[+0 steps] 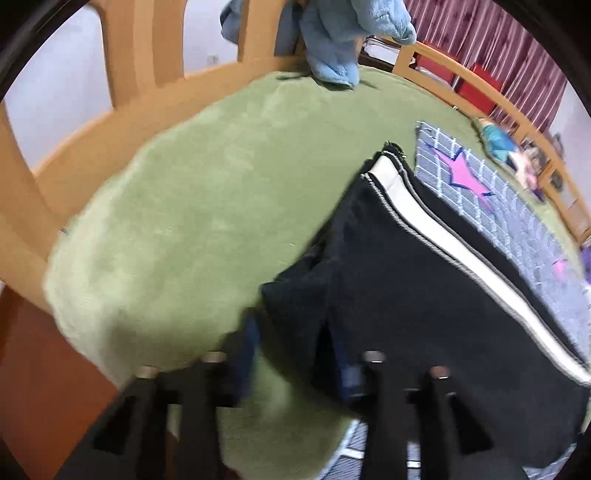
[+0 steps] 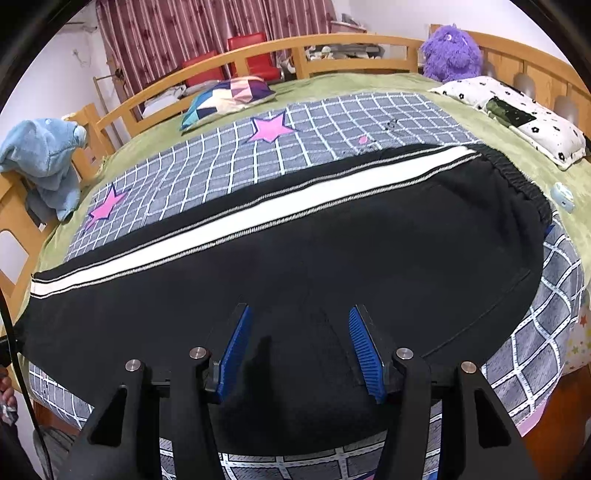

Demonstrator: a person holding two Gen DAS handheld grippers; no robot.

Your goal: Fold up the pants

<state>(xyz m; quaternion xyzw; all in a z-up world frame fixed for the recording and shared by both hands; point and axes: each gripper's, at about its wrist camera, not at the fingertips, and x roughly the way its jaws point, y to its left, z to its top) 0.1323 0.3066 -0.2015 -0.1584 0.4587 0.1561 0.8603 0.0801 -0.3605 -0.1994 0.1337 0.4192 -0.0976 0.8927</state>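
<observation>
Right wrist view shows the black pants (image 2: pixel 332 258) lying lengthwise on the checked blanket (image 2: pixel 295 122) on the bed (image 2: pixel 369 83), legs apparently already stacked, crosswise folds remaining, right tongs (image 2: pixel 299 347) spread empty above them, left tongs (image 1: pixel 295 365) blurred, grip unclear.

A wooden bed frame (image 2: pixel 354 40) with a slatted rail enclosed a mattress under a green cover (image 1: pixel 207 192), with a grey checked blanket (image 2: pixel 332 122) bearing pink stars spread over it. Behind the rail hung a red striped curtain (image 2: pixel 207 29) beside a pale wall (image 2: pixel 48 77), and two red chairs (image 2: pixel 251 51) stood there. Reddish-brown floor (image 1: pixel 48 373) showed beside the bed.
</observation>
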